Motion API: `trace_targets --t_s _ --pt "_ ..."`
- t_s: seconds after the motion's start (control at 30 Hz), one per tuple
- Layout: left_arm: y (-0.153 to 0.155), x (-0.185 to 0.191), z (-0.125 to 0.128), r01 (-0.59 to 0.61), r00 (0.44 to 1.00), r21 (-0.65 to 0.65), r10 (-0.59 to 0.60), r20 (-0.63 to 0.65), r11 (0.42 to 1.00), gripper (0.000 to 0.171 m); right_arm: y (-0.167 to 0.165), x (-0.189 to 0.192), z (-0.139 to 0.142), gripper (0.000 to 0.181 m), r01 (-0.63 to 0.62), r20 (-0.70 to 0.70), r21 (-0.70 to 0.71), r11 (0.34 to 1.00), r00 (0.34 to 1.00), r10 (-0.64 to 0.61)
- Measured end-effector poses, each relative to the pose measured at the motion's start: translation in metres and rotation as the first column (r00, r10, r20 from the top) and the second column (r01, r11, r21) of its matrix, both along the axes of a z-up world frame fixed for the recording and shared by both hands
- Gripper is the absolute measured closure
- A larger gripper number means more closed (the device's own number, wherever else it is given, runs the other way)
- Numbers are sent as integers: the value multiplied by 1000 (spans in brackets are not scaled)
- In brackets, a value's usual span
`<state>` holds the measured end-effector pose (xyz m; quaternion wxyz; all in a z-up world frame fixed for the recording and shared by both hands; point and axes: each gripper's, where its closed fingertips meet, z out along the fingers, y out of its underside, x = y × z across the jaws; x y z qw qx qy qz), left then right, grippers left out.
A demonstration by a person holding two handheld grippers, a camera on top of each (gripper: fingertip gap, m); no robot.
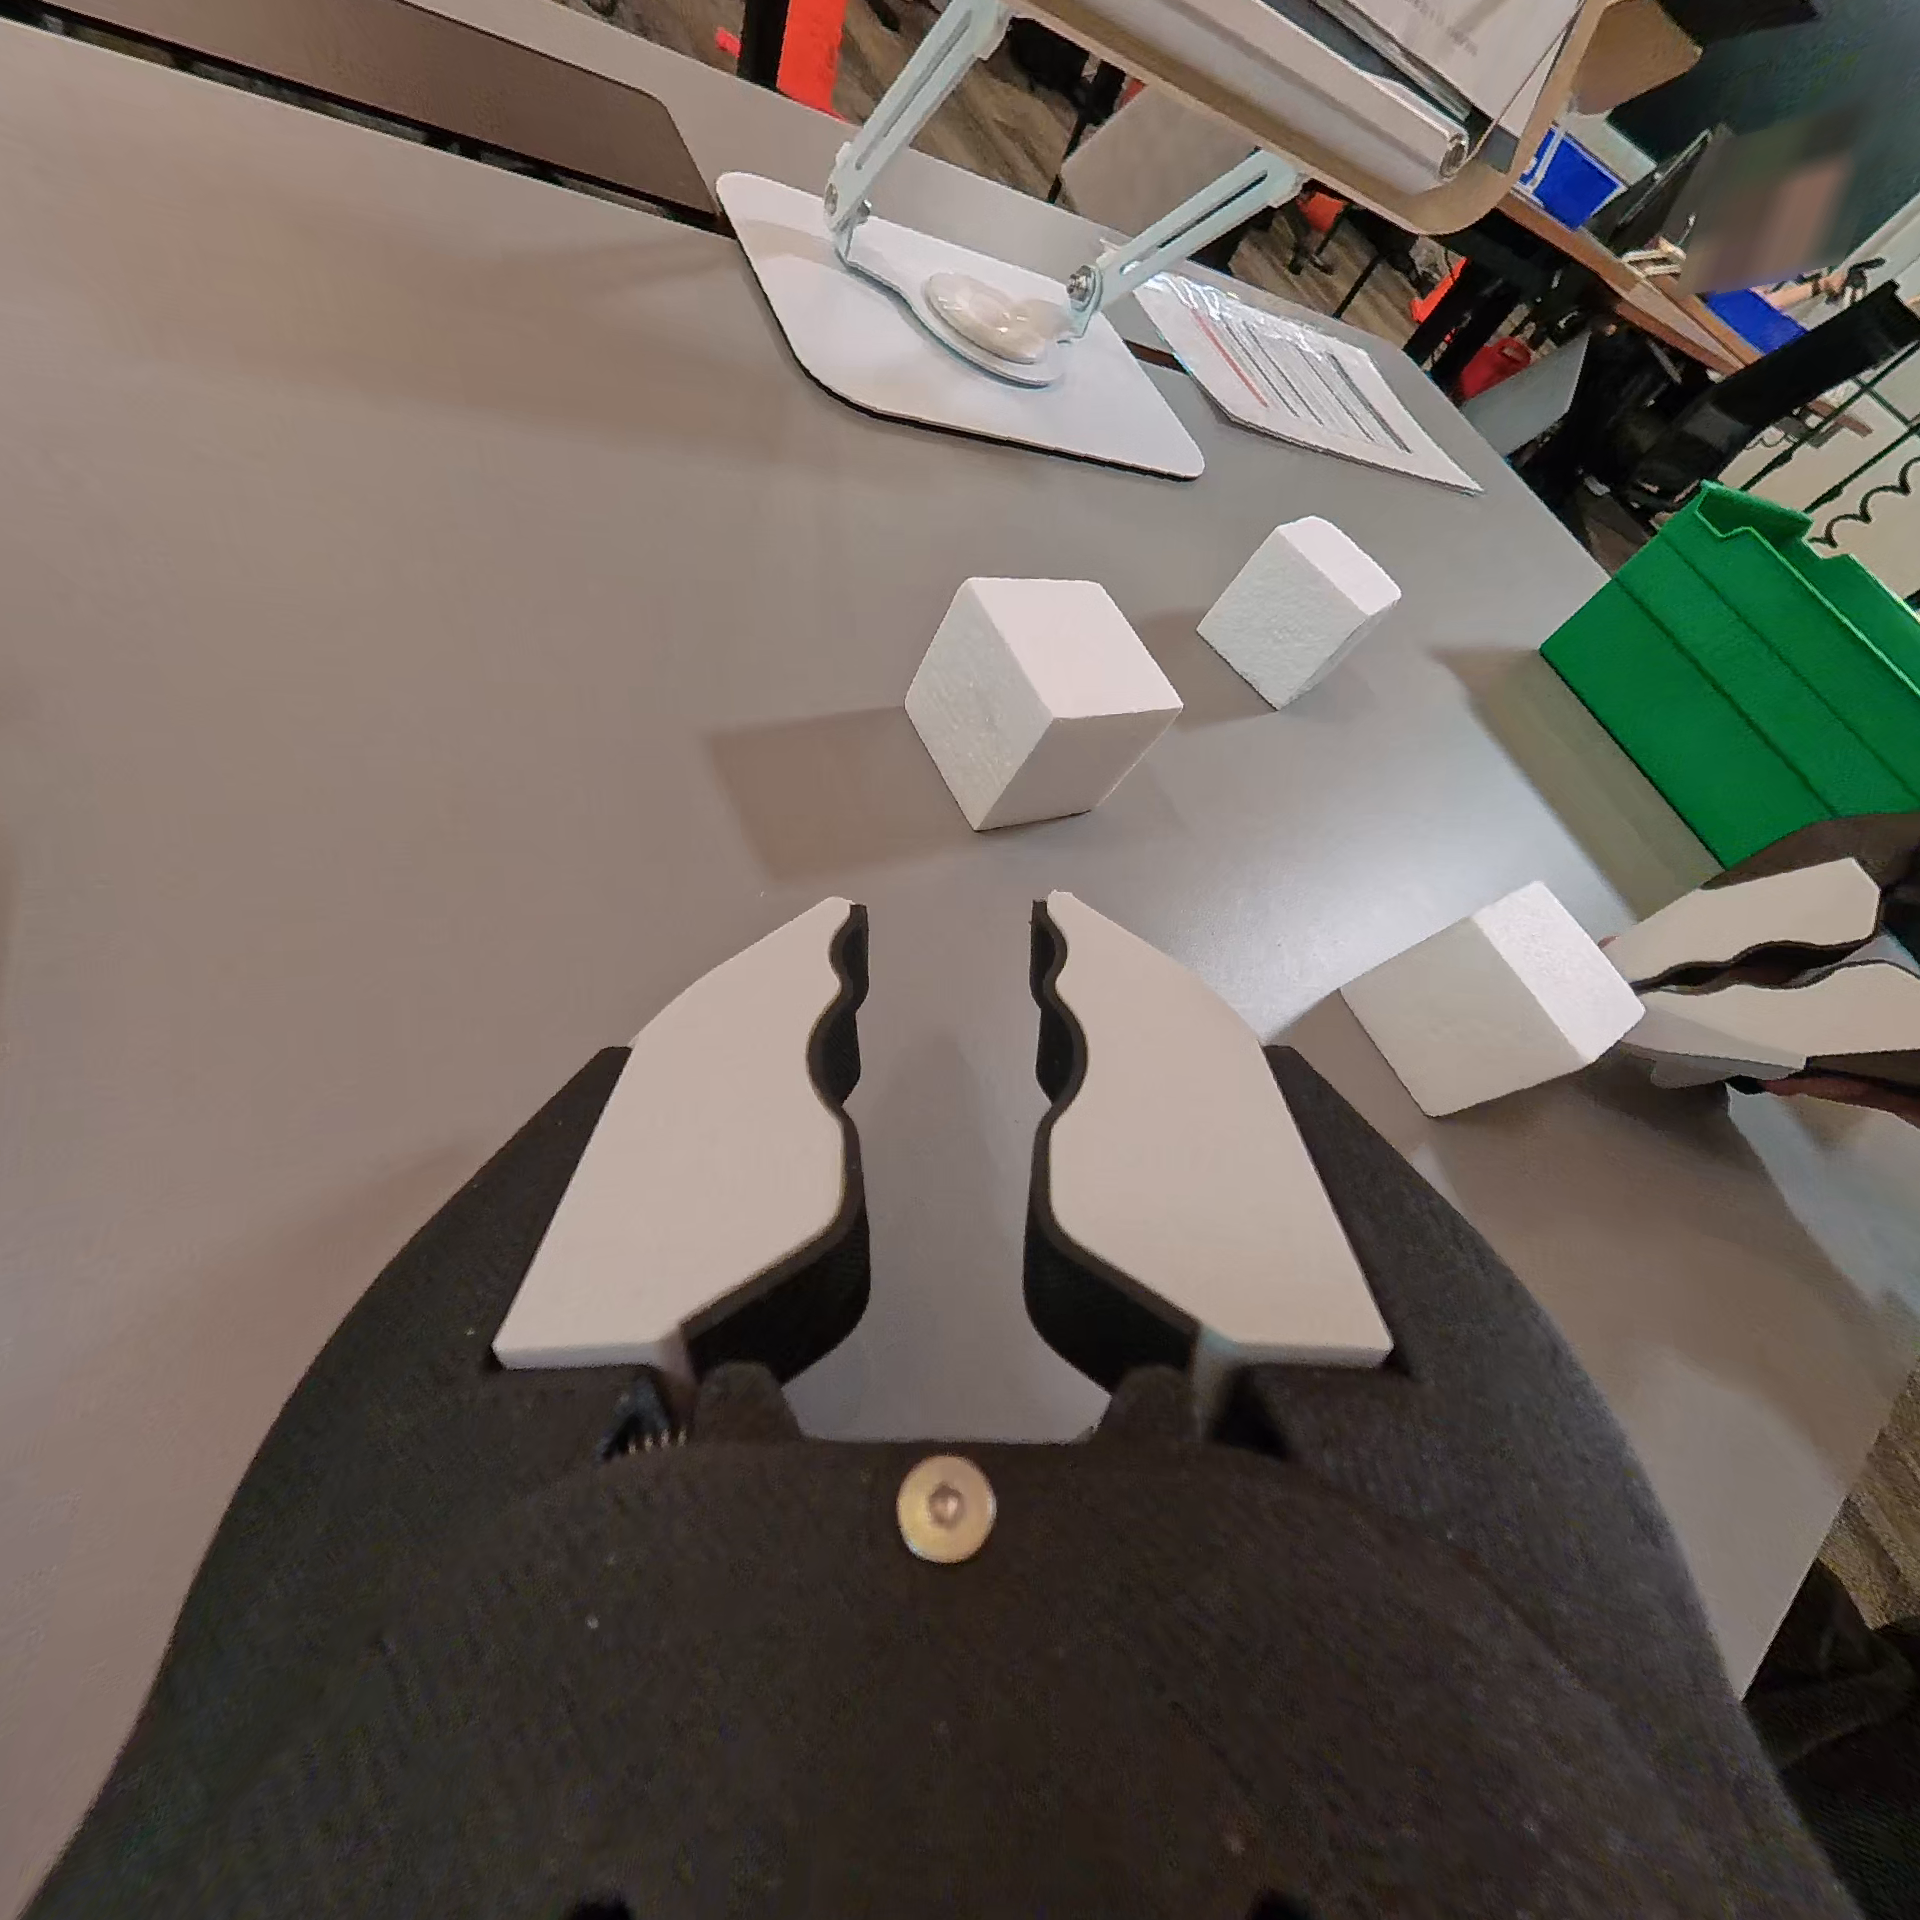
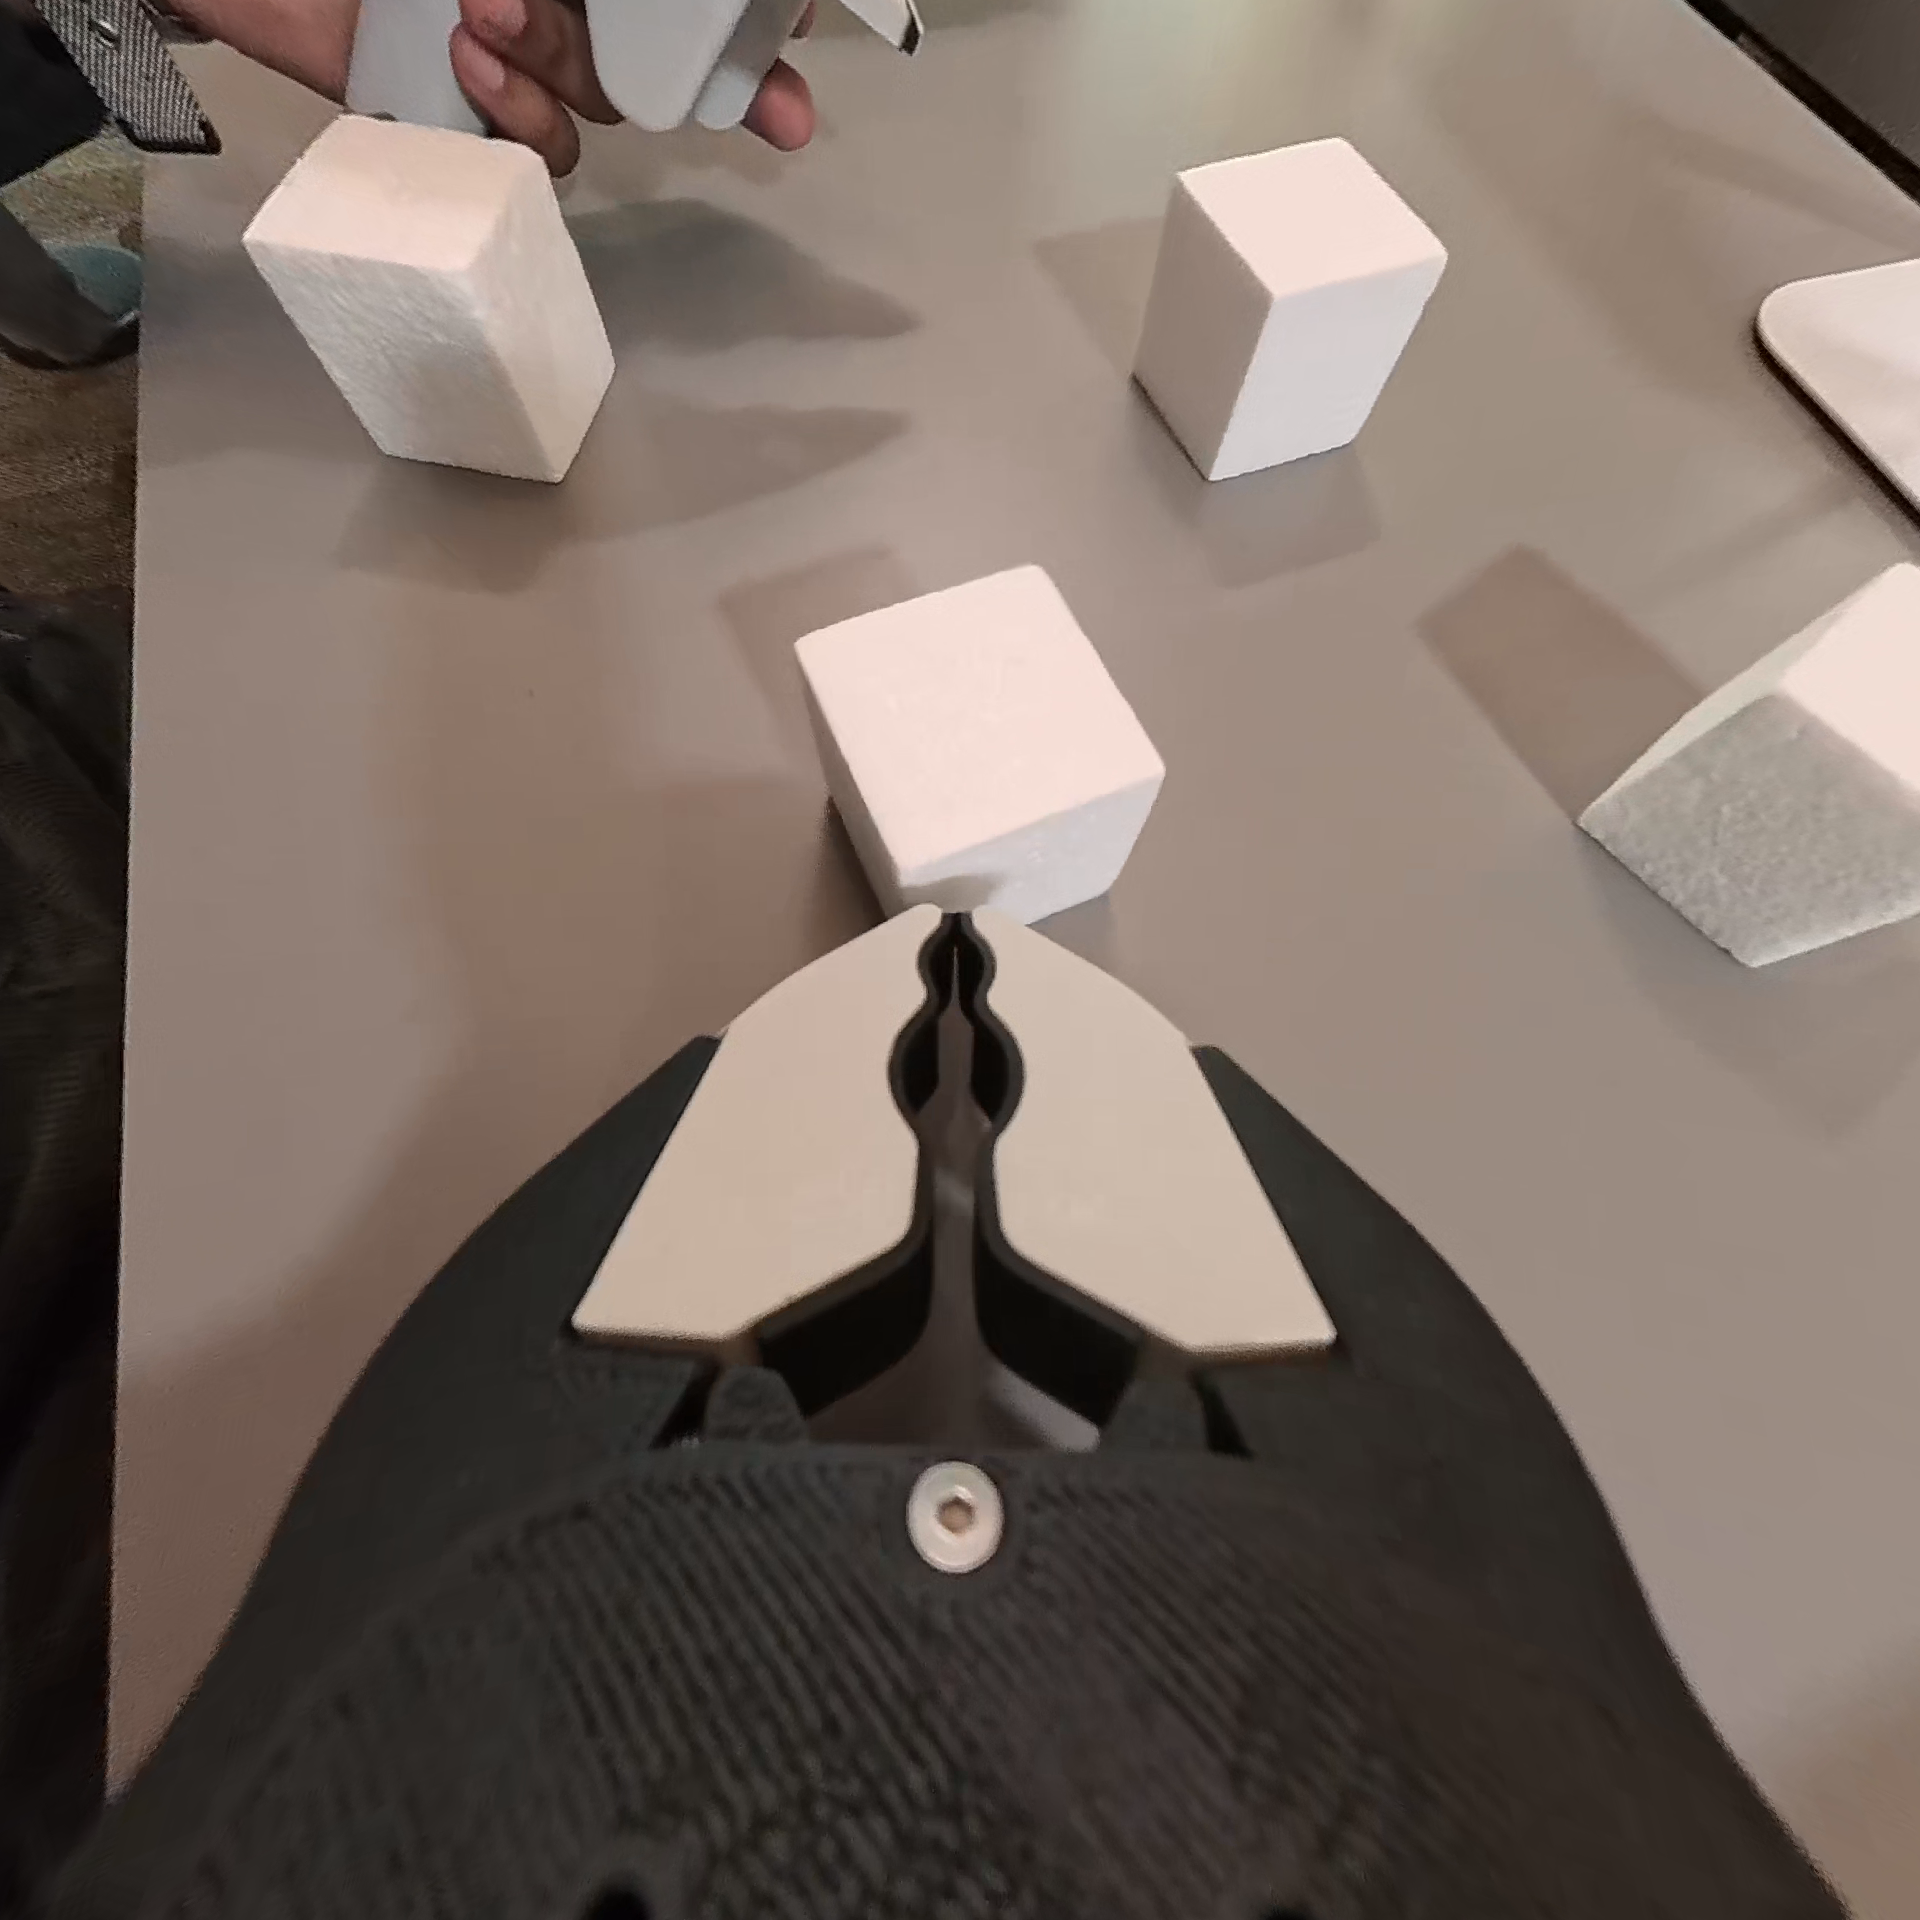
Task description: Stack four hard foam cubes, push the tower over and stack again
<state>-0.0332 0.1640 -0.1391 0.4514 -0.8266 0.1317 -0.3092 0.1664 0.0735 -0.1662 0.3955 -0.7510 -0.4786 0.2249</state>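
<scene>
Several white foam cubes stand on a grey table (image 1: 416,623). My left gripper (image 1: 948,914) is open with nothing between its fingers, and hovers short of one cube (image 1: 1039,701). A second cube (image 1: 1299,608) stands farther right. My right gripper (image 2: 956,920) is shut with nothing between the pads. Its tips rest at the near corner of a cube (image 2: 977,738). The left wrist view shows this gripper (image 1: 1766,977) against that cube (image 1: 1496,997). In the right wrist view, other cubes stand at far left (image 2: 436,301), far right (image 2: 1288,312) and right (image 2: 1787,790).
A laptop stand on a white base plate (image 1: 935,343) and a printed sheet (image 1: 1299,384) lie at the back of the table. A green bin (image 1: 1745,665) stands at the right edge. A hand (image 2: 520,73) holds the left gripper beyond the far-left cube. The grippers' ends are close to 25 cm from one another. Left tips and right tips are each some 35 cm from the white base plate (image 1: 935,343).
</scene>
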Motion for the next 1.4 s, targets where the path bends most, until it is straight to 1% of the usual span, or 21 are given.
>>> trace_targets --t_s 0.27,0.57,0.63,0.7,0.8,0.9,1.03,1.2,1.4 --pt "0 0 -1 -1 1000 -2 1 -3 1000 141 -2 -2 2 181 -20 -16 -4 1000 1000 19" --pt "0 0 -1 0 1000 -3 0 -5 1000 141 -3 -3 2 173 -30 -16 -3 1000 999 30" --pt "0 0 -1 -1 1000 -2 1 -3 1000 141 -3 -2 3 166 -31 -20 -2 1000 999 31" --pt "0 0 -1 -1 1000 -3 1 -3 1000 141 -2 1 4 151 -28 -25 1 1000 999 28" --pt "0 0 -1 0 1000 -3 0 -3 1000 141 -1 0 10 131 -25 -68 10 1000 997 26" --pt "0 0 -1 1 1000 -3 -1 -4 1000 141 0 -3 13 122 -18 -82 33 999 996 21" --pt "0 0 -1 0 1000 -4 0 -5 1000 141 1 -9 12 115 -25 -47 76 997 998 29" --pt "0 0 -1 0 1000 -4 0 -7 1000 141 3 -13 11 114 -20 -22 114 993 999 23" --pt "0 0 -2 2 1000 -4 -2 -8 1000 141 6 -11 11 118 -3 -21 123 992 1000 6"
